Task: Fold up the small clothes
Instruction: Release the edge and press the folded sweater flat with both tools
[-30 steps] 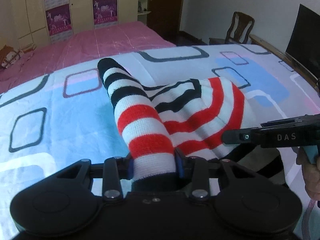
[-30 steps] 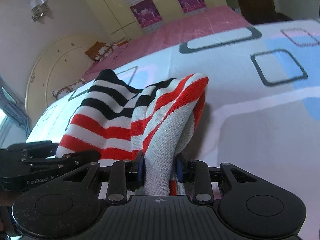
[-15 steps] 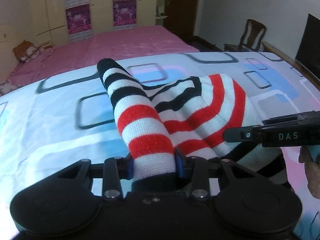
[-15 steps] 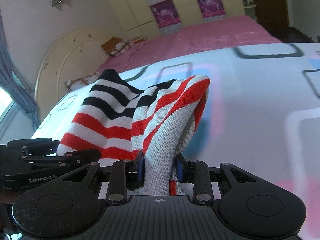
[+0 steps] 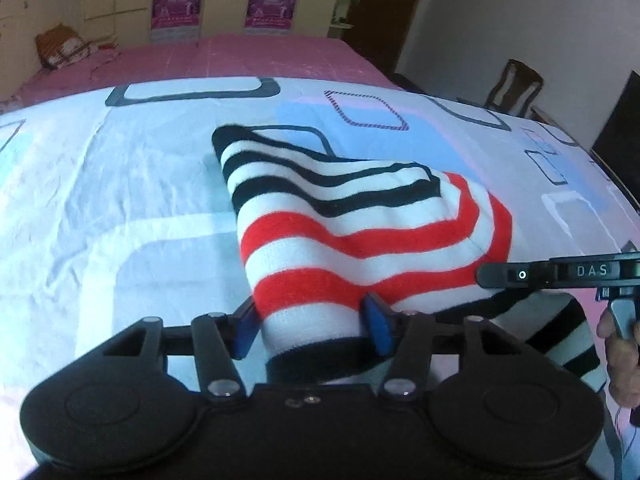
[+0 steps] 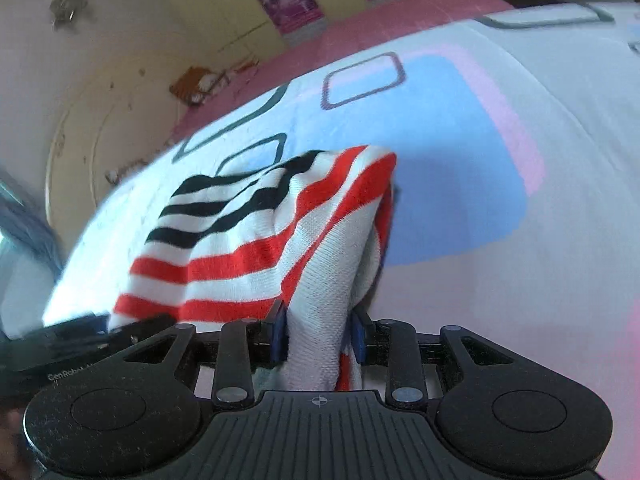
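A small knit garment [image 5: 360, 216] with red, white and black stripes lies folded over on the patterned bed sheet [image 5: 120, 200]. My left gripper [image 5: 311, 326] straddles its near white and black edge. Its jaws are opening, and the blue pads [image 5: 244, 330] stand slightly off the cloth. In the right wrist view the garment [image 6: 248, 256] rises in a bunched fold, and my right gripper [image 6: 318, 336] is shut on it. The right gripper's side [image 5: 560, 274] shows at the right, held by a hand [image 5: 620, 364]. The left gripper's body [image 6: 68, 336] shows at the lower left.
A pink bedspread [image 5: 240, 56] lies beyond the sheet, with a wardrobe bearing purple posters [image 5: 176, 0] behind it. A wooden chair [image 5: 516, 88] and a dark panel [image 5: 620, 128] stand off the right side. A curved headboard [image 6: 100, 128] is at the left.
Both grippers carried the garment across the bed and lower; the raised fold now lies flatter on the sheet. The left jaws have widened off the cloth. The right grip is unchanged.
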`<act>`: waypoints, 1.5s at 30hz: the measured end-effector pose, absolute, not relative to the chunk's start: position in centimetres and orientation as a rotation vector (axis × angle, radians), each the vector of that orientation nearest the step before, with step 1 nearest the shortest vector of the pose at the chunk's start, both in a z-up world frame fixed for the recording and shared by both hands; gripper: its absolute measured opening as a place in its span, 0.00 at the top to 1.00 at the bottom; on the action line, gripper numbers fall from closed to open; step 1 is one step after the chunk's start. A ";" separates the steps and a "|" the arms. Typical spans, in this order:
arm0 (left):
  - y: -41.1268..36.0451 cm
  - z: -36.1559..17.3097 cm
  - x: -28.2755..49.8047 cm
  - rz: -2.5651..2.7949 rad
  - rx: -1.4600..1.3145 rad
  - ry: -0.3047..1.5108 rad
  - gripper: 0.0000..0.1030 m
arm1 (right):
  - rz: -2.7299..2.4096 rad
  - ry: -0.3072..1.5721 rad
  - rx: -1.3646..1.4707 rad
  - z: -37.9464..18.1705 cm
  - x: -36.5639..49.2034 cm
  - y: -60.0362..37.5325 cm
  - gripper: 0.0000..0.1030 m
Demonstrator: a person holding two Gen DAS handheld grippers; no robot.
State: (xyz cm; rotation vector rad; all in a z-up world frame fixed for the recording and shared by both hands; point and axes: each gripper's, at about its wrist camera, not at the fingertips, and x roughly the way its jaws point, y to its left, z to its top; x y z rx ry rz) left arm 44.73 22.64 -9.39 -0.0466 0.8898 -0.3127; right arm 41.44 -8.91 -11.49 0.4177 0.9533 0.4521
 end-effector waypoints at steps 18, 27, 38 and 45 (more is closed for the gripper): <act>21.9 -9.3 44.7 -0.407 -0.001 0.814 0.58 | 0.387 0.877 0.030 -10.1 41.5 -5.5 0.85; 23.0 -6.9 40.3 -0.467 -0.039 0.766 0.73 | 0.476 0.783 -0.011 -6.2 36.0 -5.7 0.85; 21.4 -8.2 38.3 -0.396 0.043 0.768 0.71 | 0.437 0.818 -0.179 -10.4 34.4 -3.3 0.86; 20.5 -6.7 36.1 -0.354 0.081 0.761 0.75 | 0.459 0.775 -0.079 -7.0 32.7 -5.5 0.85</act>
